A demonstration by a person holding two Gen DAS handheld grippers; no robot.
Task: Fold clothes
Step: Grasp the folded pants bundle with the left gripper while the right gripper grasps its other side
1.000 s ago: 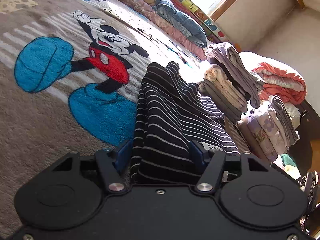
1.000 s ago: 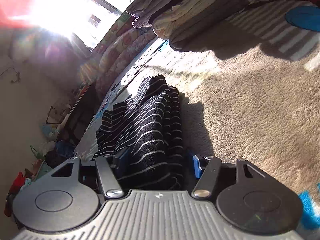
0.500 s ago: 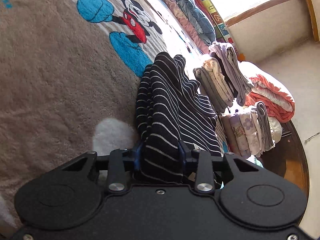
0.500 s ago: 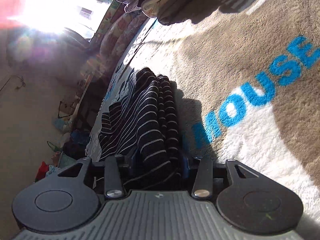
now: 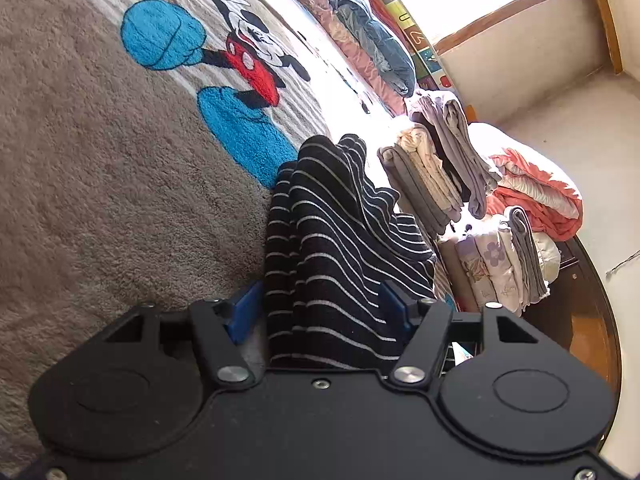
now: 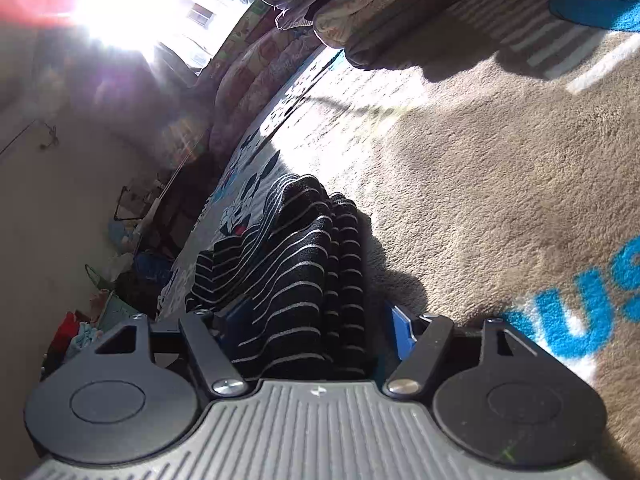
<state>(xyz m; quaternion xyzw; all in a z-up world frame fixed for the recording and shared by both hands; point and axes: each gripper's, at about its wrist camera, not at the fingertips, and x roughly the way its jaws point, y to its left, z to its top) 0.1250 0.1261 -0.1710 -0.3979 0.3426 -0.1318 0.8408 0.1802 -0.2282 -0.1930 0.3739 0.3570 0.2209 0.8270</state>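
Nearest in the left wrist view, at 6 o'clock: left gripper, spread wide, clamping nothing. Clear gap between the blue pad at 7 o'clock and the cloth; at the 5 o'clock pad, touching or just beside, hard to tell.

Same on the right: right gripper spread wide, gripping nothing, daylight showing beside the 5 o'clock pad.

Running straight ahead from between both sets of fingers toward 12 o'clock: black striped garment, bunched in a narrow folded ridge, lying on the Mickey Mouse fleece blanket. Long axis in line with each gripper's fingers; near end equally close to both hands, neither favoured.

Probably a release just after a fold. For any pull-back, straight toward 6 o'clock along that axis, to avoid dragging the ridge askew.

Farther off, at 2 o'clock in the left view: stacks of folded clothes, well apart from the garment.
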